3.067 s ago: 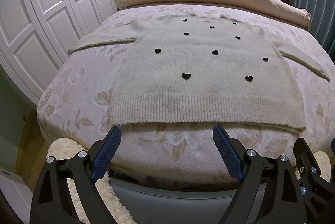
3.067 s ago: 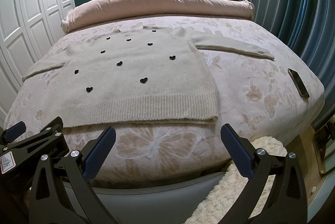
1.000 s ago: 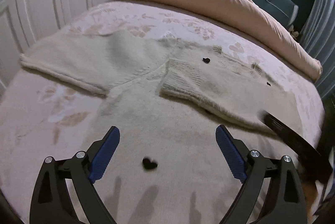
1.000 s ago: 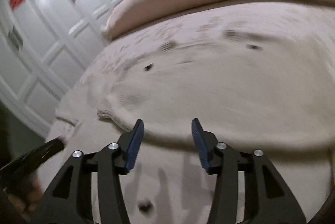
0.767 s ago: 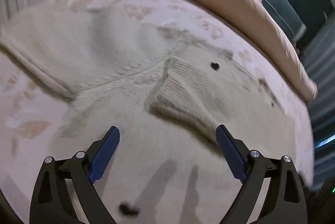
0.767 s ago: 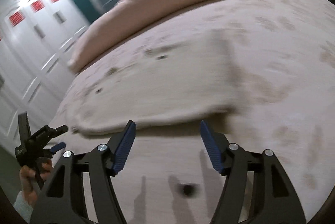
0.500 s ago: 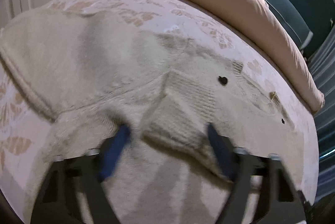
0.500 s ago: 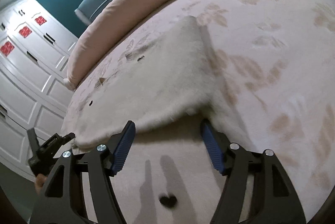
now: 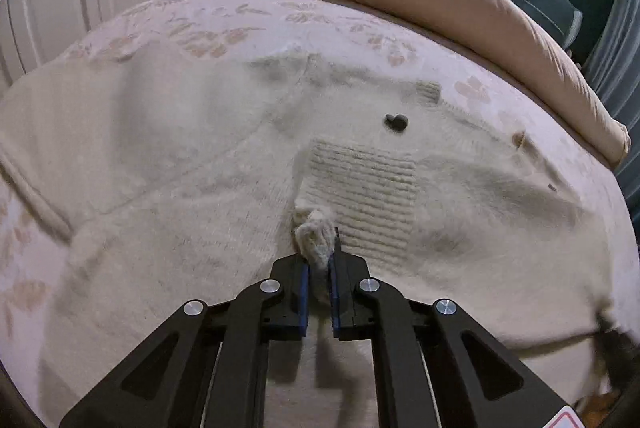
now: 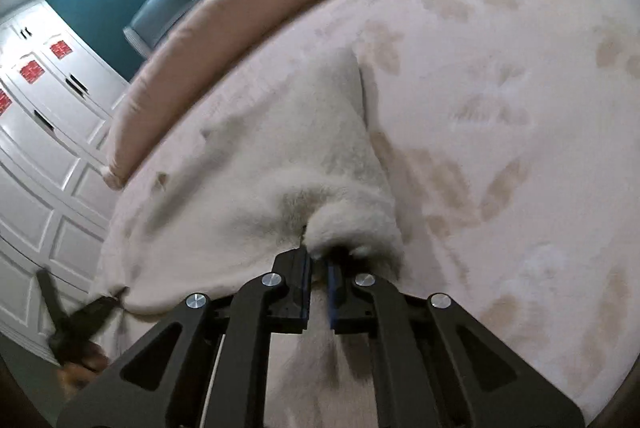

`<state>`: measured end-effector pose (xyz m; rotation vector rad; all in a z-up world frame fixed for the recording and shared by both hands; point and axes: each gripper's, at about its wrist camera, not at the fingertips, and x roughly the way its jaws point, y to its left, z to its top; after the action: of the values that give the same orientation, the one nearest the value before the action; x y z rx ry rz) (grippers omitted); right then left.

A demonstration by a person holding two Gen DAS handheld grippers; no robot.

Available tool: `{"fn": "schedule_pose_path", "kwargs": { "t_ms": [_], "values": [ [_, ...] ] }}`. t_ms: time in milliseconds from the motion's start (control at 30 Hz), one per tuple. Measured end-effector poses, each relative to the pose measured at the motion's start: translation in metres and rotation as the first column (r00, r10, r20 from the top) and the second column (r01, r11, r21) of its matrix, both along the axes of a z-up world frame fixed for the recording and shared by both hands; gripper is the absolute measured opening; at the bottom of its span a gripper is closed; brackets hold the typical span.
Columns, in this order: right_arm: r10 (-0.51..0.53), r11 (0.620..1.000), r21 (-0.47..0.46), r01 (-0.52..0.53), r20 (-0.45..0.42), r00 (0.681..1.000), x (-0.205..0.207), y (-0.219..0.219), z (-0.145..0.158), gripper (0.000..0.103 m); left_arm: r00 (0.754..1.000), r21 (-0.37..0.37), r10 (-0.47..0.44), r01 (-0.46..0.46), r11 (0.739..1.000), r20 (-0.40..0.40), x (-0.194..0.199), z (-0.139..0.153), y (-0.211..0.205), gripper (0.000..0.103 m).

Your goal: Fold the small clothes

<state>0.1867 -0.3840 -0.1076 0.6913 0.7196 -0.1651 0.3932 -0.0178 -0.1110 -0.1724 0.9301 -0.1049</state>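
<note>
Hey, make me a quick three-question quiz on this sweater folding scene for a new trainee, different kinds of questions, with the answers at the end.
1. True or false: the left gripper is shut on a bunched bit of the sweater.
2. What dark shape shows on the knit above the ribbed patch? A) star B) heart C) stripe
3. Fill in: the right gripper pinches the sweater's ____.

Key: 1 true. 2 B, a heart. 3 edge; its fingers are closed on the fabric edge over the floral bedspread.
</note>
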Motion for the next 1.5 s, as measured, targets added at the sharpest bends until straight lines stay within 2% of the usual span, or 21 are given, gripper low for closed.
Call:
{"fn": "schedule_pose_path", "kwargs": {
  "t_ms": [133, 200, 333, 400, 467, 533, 567, 633, 667, 733, 800, 900, 967, 1067, 1167, 1233, 1300, 1333, 1400, 1467, 1500],
  "values": [
    [-0.003, 0.997, -0.072, 0.004, 0.015, 1.000, -0.022, 0.017, 0.031, 0.006, 1.000, 0.005, 0.000, 0.000, 1.000, 0.003, -0.001, 0.000, 0.000, 0.008],
    [-0.021, 0.995, -0.095, 0.027, 0.055, 0.998, -0.032, 0.027, 0.045, 0.006, 1.000, 0.013, 0.001, -0.001, 1.000, 0.004, -0.001, -0.002, 0.000, 0.009],
    [-0.044, 0.978, -0.194, 0.071, 0.143, 0.989, -0.025, 0.039, 0.075, 0.006, 1.000, 0.040, 0.002, -0.003, 0.999, 0.017, -0.005, -0.003, -0.004, 0.010],
    [-0.029, 0.976, -0.207, 0.062, 0.159, 0.987, -0.016, 0.039, 0.080, 0.006, 1.000, 0.045, 0.004, -0.005, 0.999, 0.021, -0.006, -0.002, -0.005, 0.011],
    [0.019, 0.973, -0.231, 0.005, 0.099, 0.995, 0.004, 0.044, 0.069, 0.006, 1.000, 0.049, 0.005, -0.006, 0.999, 0.023, -0.006, -0.003, -0.005, 0.012],
    [0.054, 0.963, -0.261, -0.065, -0.051, 0.997, 0.025, 0.048, 0.036, 0.006, 1.000, 0.056, 0.004, -0.006, 0.998, 0.026, -0.006, -0.003, -0.006, 0.012],
    [0.050, 0.970, -0.228, -0.088, -0.168, 0.985, 0.035, 0.043, 0.006, 0.005, 1.000, 0.058, 0.003, -0.005, 0.998, 0.027, -0.006, -0.003, -0.006, 0.012],
    [0.031, 0.981, -0.185, -0.053, -0.118, 0.993, 0.022, 0.039, 0.004, 0.004, 0.999, 0.053, 0.001, -0.003, 0.999, 0.032, -0.007, -0.003, -0.005, 0.012],
    [0.014, 0.981, -0.193, -0.032, -0.090, 0.996, 0.015, 0.039, 0.012, 0.008, 0.999, 0.043, 0.001, -0.003, 0.999, 0.034, -0.007, -0.004, -0.003, 0.013],
    [-0.016, 0.972, -0.237, 0.005, -0.048, 0.999, 0.004, 0.042, 0.018, 0.008, 0.999, 0.017, 0.005, -0.005, 1.000, 0.038, -0.008, -0.005, 0.001, 0.013],
    [-0.004, 0.969, -0.246, -0.033, -0.147, 0.989, 0.013, 0.040, -0.007, 0.004, 0.999, -0.022, 0.009, -0.008, 1.000, 0.040, -0.009, -0.003, 0.007, 0.015],
    [-0.014, 0.970, -0.243, -0.018, -0.128, 0.992, 0.012, 0.039, 0.001, 0.005, 0.997, -0.072, 0.048, -0.043, 0.996, 0.059, -0.020, 0.015, 0.033, 0.029],
    [-0.012, 0.964, -0.266, -0.022, -0.125, 0.992, 0.011, 0.044, -0.002, 0.006, 0.988, -0.088, 0.108, -0.098, 0.991, 0.112, -0.031, 0.034, 0.069, 0.048],
    [-0.012, 0.959, -0.282, -0.016, -0.097, 0.995, 0.005, 0.046, -0.005, 0.007, 0.969, -0.098, 0.207, -0.195, 0.976, 0.134, -0.032, 0.052, 0.138, 0.055],
    [-0.016, 0.963, -0.270, -0.008, -0.087, 0.996, 0.005, 0.044, -0.006, 0.007, 0.923, -0.068, 0.370, -0.364, 0.929, 0.104, -0.020, 0.055, 0.234, 0.056],
    [-0.017, 0.962, -0.274, -0.009, -0.090, 0.996, 0.006, 0.044, -0.005, 0.007, 0.871, -0.059, 0.488, -0.485, 0.873, 0.060, -0.008, 0.049, 0.304, 0.056],
    [-0.018, 0.957, -0.291, -0.010, -0.094, 0.995, 0.006, 0.047, -0.005, 0.007, 0.804, -0.067, 0.594, -0.592, 0.803, 0.017, 0.001, 0.039, 0.366, 0.056],
    [-0.020, 0.954, -0.299, -0.010, -0.096, 0.995, 0.006, 0.048, -0.005, 0.007, 0.766, -0.085, 0.643, -0.641, 0.763, -0.012, 0.005, 0.033, 0.396, 0.056],
    [-0.024, 0.950, -0.313, -0.008, -0.097, 0.995, 0.006, 0.050, -0.006, 0.007, 0.725, -0.136, 0.686, -0.686, 0.714, -0.060, 0.009, 0.023, 0.428, 0.056],
    [-0.026, 0.948, -0.317, -0.005, -0.094, 0.995, 0.006, 0.050, -0.006, 0.007, 0.699, -0.220, 0.706, -0.711, 0.668, -0.114, 0.012, 0.012, 0.451, 0.056],
    [-0.027, 0.948, -0.317, -0.004, -0.093, 0.995, 0.006, 0.050, -0.006, 0.007, 0.688, -0.263, 0.717, -0.716, 0.647, -0.109, 0.012, 0.010, 0.457, 0.056]
  ]
}}
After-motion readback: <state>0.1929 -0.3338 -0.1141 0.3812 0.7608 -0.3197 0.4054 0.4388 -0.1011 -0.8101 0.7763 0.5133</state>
